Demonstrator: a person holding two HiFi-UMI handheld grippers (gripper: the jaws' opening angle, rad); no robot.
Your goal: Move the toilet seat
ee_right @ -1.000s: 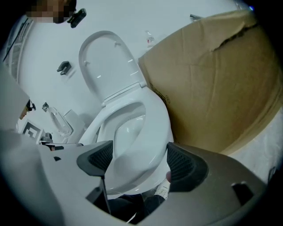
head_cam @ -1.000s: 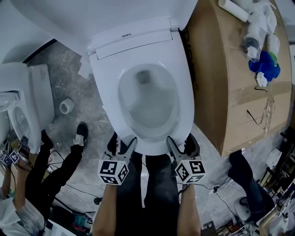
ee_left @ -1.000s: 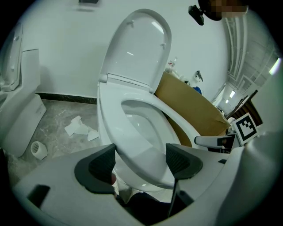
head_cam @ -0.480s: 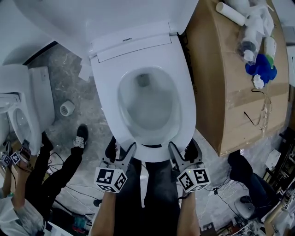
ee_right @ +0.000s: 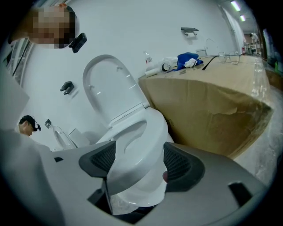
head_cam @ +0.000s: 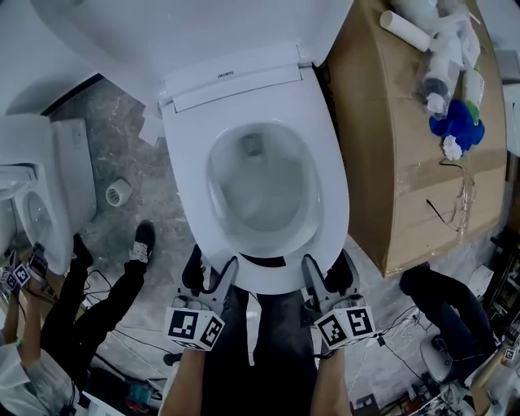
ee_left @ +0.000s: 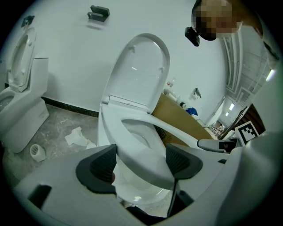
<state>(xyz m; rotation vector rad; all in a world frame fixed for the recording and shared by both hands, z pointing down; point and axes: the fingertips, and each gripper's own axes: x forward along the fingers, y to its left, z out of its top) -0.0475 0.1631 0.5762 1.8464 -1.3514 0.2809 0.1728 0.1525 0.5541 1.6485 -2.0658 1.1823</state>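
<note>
Head view: toilet seat (head_cam: 188, 162) lies over the bowl (head_cam: 260, 183), with the lid (head_cam: 162, 24) tipped back against the wall. The front lip is now clear of the bowl: a dark gap shows under it that was absent a second ago, and both tools sit higher. The left hand-held gripper (head_cam: 214, 273) and right hand-held gripper (head_cam: 327, 275) hold that lip, one on each side of centre. Judgement: the lift has begun and is early, since the hinge end is still low. The floor (head_cam: 122, 146) is grey marbled stone with crumpled paper, a paper roll (head_cam: 118, 191) and cables. A second toilet (head_cam: 49, 179) stands at left and a cardboard box (head_cam: 390, 146) just right of the bowl, with a blue cloth (head_cam: 457, 122) and bottles on top. Left gripper view: jaws stand wide, both pads pressed on the seat's thick front edge, and the bowl shows below it. Right gripper view: the same wide clamp. Its jaws have just been closing a little with the seat rim between them, so the hold looks firmer. White wall behind.
</note>
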